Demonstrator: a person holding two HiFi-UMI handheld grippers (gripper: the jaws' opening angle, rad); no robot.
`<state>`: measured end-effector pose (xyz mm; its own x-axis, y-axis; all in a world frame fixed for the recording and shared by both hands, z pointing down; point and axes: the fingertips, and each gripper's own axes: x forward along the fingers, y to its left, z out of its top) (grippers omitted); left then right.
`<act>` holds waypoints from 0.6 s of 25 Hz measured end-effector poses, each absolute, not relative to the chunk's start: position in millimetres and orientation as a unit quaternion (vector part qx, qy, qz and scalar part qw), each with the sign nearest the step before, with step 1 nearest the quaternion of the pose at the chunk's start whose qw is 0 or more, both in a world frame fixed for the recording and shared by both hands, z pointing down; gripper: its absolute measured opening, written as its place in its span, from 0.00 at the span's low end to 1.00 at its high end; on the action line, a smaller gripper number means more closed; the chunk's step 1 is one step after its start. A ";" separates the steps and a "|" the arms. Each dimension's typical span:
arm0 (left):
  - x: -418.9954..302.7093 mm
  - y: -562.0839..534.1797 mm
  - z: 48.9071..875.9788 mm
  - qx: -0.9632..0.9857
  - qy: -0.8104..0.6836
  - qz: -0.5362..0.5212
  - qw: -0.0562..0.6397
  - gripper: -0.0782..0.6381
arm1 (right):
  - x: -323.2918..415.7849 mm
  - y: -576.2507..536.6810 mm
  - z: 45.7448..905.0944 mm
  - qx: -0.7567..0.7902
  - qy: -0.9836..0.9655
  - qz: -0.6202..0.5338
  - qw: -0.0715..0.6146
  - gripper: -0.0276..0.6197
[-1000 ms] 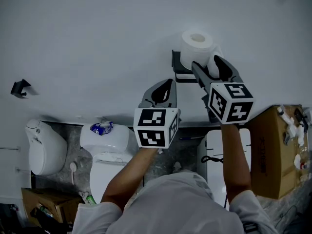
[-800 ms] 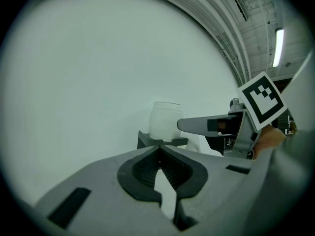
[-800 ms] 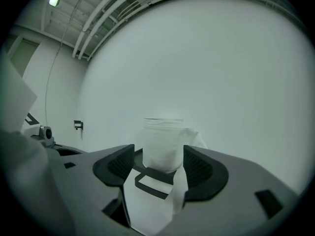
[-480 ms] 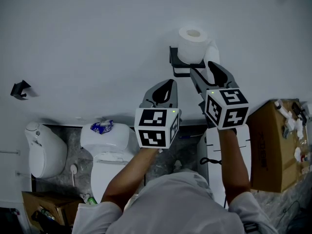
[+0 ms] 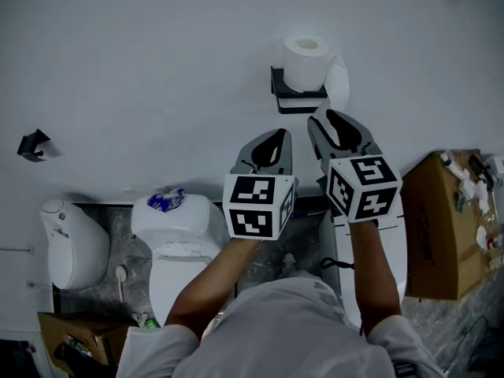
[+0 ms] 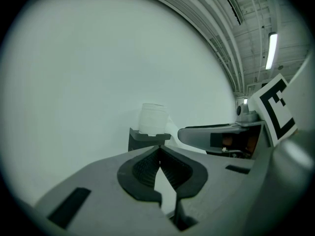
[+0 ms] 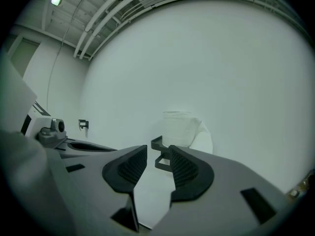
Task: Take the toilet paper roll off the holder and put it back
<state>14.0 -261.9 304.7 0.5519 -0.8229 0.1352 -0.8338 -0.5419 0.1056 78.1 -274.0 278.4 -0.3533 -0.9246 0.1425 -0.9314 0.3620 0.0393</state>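
Left gripper (image 6: pixel 158 150) is seen pinched fully together, nothing caught in it. Right gripper (image 7: pixel 157 156) is being closed, just a narrow gap shown between its jaws, and nothing's gripped there either. The toilet paper roll (image 5: pixel 305 57) is parked upright on the black holder (image 5: pixel 293 101) on the wall, apart from both grippers. The cardboard box (image 5: pixel 429 227) at far right is loaded with small clutter that can't be made out.
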 end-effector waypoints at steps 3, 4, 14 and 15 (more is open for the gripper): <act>16.0 -253.3 304.2 0.879 -0.469 0.036 0.077 0.12 | 73.9 -262.0 282.8 0.561 -0.824 0.028 0.070 0.24; 16.7 -250.5 304.4 0.880 -0.468 0.037 0.078 0.12 | 72.3 -258.2 284.7 0.560 -0.825 0.029 0.071 0.23; 18.9 -227.1 310.3 0.884 -0.459 0.046 0.079 0.12 | 61.0 -226.8 295.8 0.554 -0.830 0.035 0.063 0.10; 18.6 -225.3 311.4 0.884 -0.459 0.047 0.079 0.12 | 60.3 -224.5 297.2 0.553 -0.830 0.036 0.063 0.09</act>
